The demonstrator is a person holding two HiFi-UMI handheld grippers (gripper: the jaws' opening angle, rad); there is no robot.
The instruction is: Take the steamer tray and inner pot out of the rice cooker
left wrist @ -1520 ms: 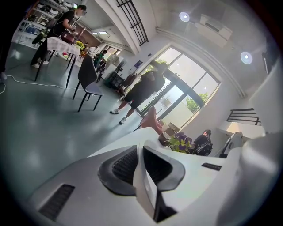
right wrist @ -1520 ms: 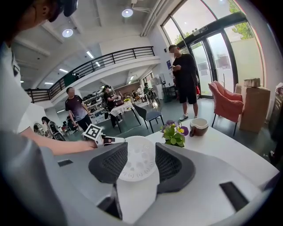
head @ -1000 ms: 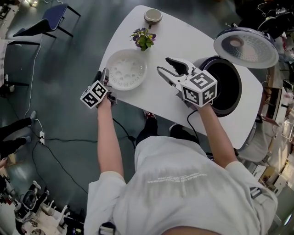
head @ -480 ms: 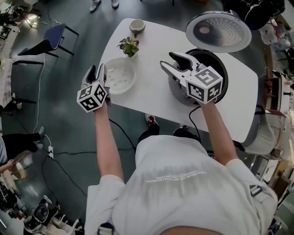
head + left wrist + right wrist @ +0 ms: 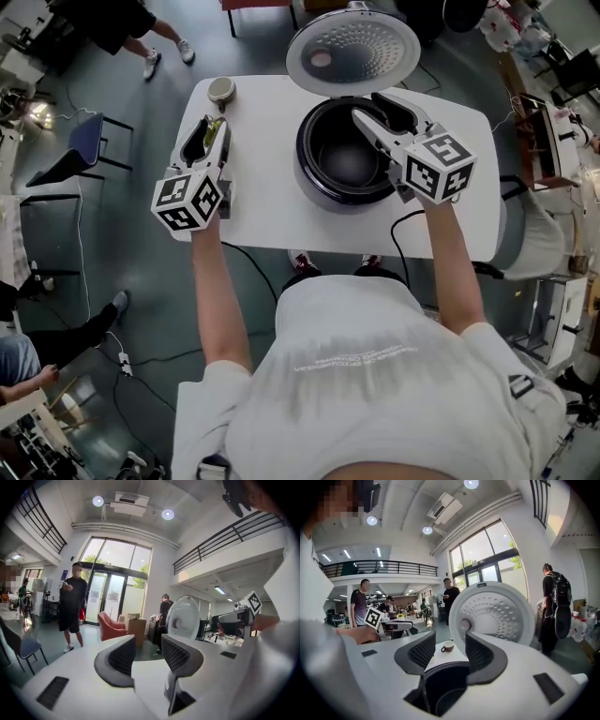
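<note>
With the inner pot (image 5: 342,164) in the rice cooker (image 5: 303,159) by the counter's (image 5: 262,202) far edge, the right claw (image 5: 366,103), open and empty, should straddle its rim squarely, while the left claw (image 5: 214,127), jaws just narrowing slightly, hangs open and empty.

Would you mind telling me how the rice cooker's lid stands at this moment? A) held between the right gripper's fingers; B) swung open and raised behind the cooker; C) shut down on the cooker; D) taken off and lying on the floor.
B: in the head view the lid is raised at the far side of the rice cooker, so the cooker's dark inside shows from above.
</note>
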